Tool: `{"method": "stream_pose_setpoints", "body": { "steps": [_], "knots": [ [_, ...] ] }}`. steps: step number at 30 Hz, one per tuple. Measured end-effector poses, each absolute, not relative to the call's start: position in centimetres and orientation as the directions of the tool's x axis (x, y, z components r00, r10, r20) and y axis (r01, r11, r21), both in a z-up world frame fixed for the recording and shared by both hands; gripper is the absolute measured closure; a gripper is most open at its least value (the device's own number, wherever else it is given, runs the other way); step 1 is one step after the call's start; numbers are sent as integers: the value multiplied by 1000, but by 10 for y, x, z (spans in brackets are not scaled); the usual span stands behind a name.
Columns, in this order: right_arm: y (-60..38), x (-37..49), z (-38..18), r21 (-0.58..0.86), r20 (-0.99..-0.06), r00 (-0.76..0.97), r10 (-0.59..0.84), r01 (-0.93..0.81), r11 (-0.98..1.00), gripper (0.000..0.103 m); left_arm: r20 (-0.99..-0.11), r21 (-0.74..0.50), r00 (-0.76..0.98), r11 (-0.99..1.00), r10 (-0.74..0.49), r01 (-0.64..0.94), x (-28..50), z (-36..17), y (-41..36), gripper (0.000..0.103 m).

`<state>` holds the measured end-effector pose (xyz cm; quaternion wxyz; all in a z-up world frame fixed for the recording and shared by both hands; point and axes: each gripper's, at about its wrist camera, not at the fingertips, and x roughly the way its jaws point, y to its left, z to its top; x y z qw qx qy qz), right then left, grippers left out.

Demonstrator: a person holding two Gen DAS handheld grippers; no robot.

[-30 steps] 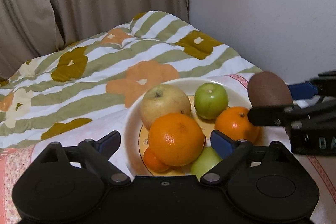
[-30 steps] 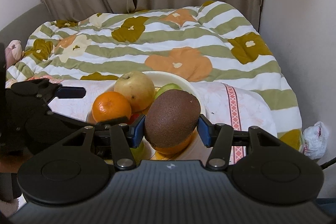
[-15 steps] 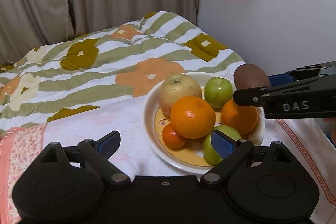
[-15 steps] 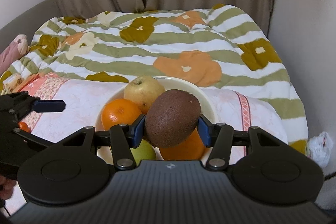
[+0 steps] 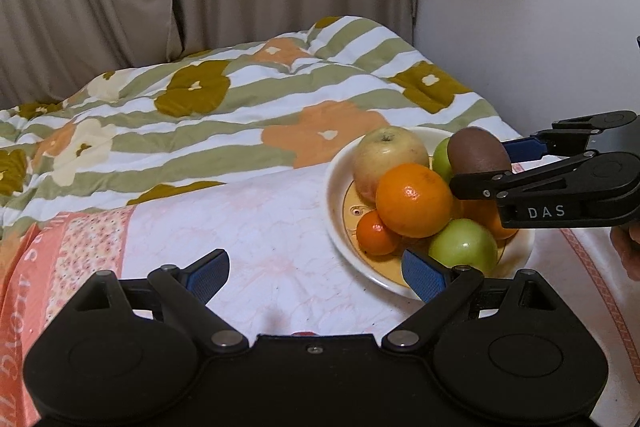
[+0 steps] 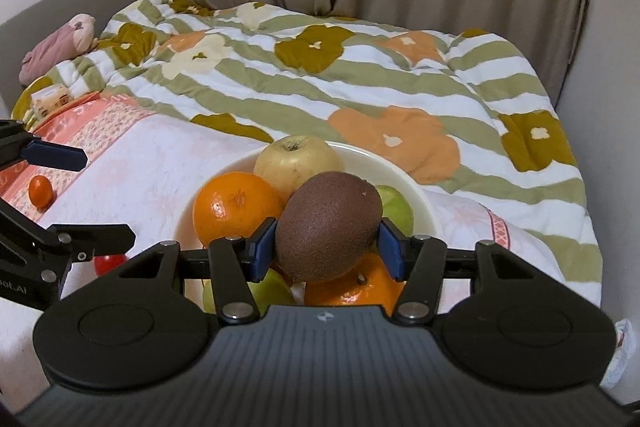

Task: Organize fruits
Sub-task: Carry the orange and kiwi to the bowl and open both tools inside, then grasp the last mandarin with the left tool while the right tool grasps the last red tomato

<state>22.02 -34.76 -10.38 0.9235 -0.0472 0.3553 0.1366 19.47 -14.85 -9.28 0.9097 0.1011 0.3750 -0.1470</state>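
As the left gripper (image 5: 316, 273) backed off, kiwi (image 6: 328, 231) hovers over bowl (image 6: 416, 193).

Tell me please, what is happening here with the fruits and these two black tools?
A person holds a gripper in each hand and sorts fruit. The right gripper is shut on a brown kiwi and holds it over the plate, which already carries a pale apple, oranges and green apples. The left gripper is open and empty, beside the plate over the white cloth. A small orange lies apart on the cloth.
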Motion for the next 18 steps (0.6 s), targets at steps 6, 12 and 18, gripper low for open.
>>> {"method": "stream_pose_setpoints", "body": {
  "steps": [6,12,18],
  "knots": [
    [-352,211,-102,4,-648,731,212,-276,961,7,-705,82,690,949,-162,306,189,-89,-148,7],
    [-355,204,-97,22,-642,734,223,-273,962,7,-706,85,693,954,-147,288,182,-84,-149,7],
    [-351,191,-83,14,-627,749,214,-264,964,7,-686,94,714,955,-143,281,173,-70,-145,7]
  ]
}}
